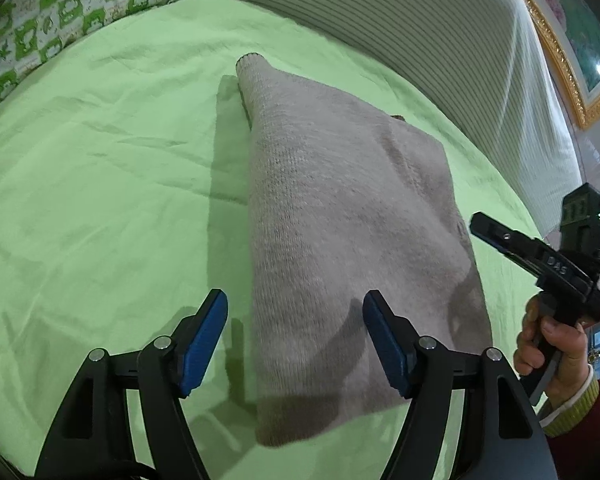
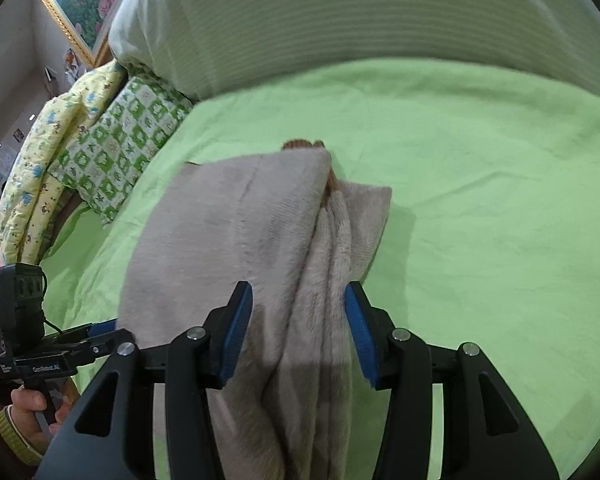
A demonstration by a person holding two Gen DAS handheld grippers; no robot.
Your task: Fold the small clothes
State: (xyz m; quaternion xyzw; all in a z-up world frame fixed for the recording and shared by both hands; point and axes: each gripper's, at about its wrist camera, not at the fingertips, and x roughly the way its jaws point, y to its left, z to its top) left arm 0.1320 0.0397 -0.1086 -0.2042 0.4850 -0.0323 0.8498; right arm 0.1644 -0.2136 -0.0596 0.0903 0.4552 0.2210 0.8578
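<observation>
The left gripper [image 1: 295, 334] has its jaws wide apart, and its blue pads [image 1: 204, 344] press on nothing; the near left edge of the folded sweater [image 1: 340, 220] lies between and below them. The right gripper [image 2: 299, 334] has its jaws parted too, more narrowly, with the sweater's bunched right-hand folds [image 2: 324, 280] lying between the pads without being pinched. No earlier picture is given, so only this stance can be told.

The sweater, a pale grey-beige knit, lies folded into a long bundle on the green bed sheet [image 1: 100, 200], one cuffed sleeve end [image 1: 252, 64] pointing away from the sweater's near edge. A bit of brown [image 2: 304, 144] peeks out at the sweater's far edge. Beyond the sweater rises a striped pillow [image 1: 400, 32]; to the sweater's far left sits a green-checked quilt [image 2: 116, 156]. A hand [image 1: 548, 348] in a ribbed cuff grips the right gripper's handle, right of the sweater.
</observation>
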